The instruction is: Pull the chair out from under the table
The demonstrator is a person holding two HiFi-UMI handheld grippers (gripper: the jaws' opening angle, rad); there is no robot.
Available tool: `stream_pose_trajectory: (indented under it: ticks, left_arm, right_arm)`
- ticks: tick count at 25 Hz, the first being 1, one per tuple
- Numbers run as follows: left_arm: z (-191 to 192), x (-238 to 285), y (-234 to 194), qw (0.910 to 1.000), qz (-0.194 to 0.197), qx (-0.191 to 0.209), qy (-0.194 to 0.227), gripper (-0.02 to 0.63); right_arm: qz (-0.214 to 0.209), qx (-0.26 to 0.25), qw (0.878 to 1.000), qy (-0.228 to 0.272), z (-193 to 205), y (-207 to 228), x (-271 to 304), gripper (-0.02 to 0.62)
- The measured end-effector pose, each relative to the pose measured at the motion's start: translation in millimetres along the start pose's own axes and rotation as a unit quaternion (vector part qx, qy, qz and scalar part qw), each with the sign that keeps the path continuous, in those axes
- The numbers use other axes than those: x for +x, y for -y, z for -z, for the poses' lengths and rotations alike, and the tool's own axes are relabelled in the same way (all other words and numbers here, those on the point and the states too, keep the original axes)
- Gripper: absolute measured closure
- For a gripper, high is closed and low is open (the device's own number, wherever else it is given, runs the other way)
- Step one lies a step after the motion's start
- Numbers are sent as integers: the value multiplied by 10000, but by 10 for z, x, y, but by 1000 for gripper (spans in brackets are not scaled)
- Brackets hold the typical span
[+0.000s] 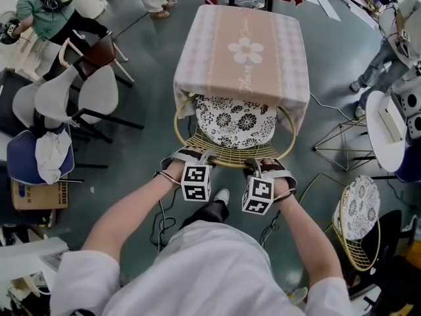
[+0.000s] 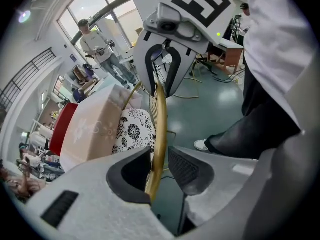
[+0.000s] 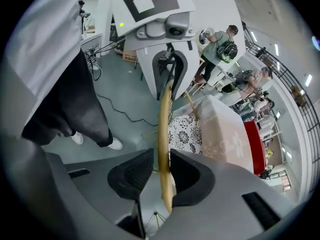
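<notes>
The chair point(image 1: 231, 158), a gold wire one with a black-and-white floral cushion point(image 1: 237, 120), is tucked in. Most of its seat lies beneath the overhanging tablecloth point(image 1: 242, 54) of the table point(image 1: 197, 87), and only the curved backrest and the rear of the cushion stick out on the person's side. The backrest's top rail point(image 2: 160, 111) runs straight through the gap of both sets of jaws. In the left gripper view the left gripper point(image 2: 160, 170) straddles the rail with its jaws apart: the rail sits against or just beside one pad, with clear space to the other. In the right gripper view the right gripper point(image 3: 161, 173) also has the rail point(image 3: 165, 114) between parted jaws, close to one pad and free of the other. In the head view the two grippers point(image 1: 191, 155) point(image 1: 264, 166) sit side by side on the near arc of the rail, each beyond its marker cube. By this reading the approach is done, but neither grip is closed and the pull has not begun. What remains is to clamp the rail and draw the chair back clear of the table. The grey-green floor point(image 1: 151, 64) beneath the jaws carries loose cables point(image 1: 161, 212). A second wire chair point(image 1: 358, 226) stands off to the right of the jaws, with white chairs point(image 1: 75, 97) and a cardboard box point(image 1: 38, 195) to the left. Other people are at work around the edges of the room.
</notes>
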State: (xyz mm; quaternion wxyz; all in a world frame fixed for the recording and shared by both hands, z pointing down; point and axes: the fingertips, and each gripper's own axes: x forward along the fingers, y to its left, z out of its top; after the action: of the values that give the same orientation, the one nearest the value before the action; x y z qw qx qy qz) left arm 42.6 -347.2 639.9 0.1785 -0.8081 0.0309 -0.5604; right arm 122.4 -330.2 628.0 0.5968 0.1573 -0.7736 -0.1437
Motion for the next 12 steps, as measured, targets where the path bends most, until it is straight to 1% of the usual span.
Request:
stream_pose_trajectory:
  ticks: [3, 7, 8, 9, 12]
  left_arm:
    - [15, 44, 3, 9999, 35, 91, -69, 497]
    - [-3, 76, 23, 9996, 51, 246, -114, 502]
    - [-4, 80, 12, 9996, 14, 237, -119, 513]
    - [-7, 84, -1, 9997, -7, 215, -121, 542]
    - [-9, 95, -9, 9994, 56, 270, -187, 549]
  right_arm:
    - [-97, -211, 9997, -121, -2, -35, 95, 514]
    - [-91, -307, 9992, -218, 5, -43, 176, 516]
    - [-65, -341, 9991, -254, 12, -38, 188, 522]
    - [-40, -401, 9987, -308, 24, -34, 199, 530]
    - [-14, -566, 9972, -487, 52, -29, 224, 549]
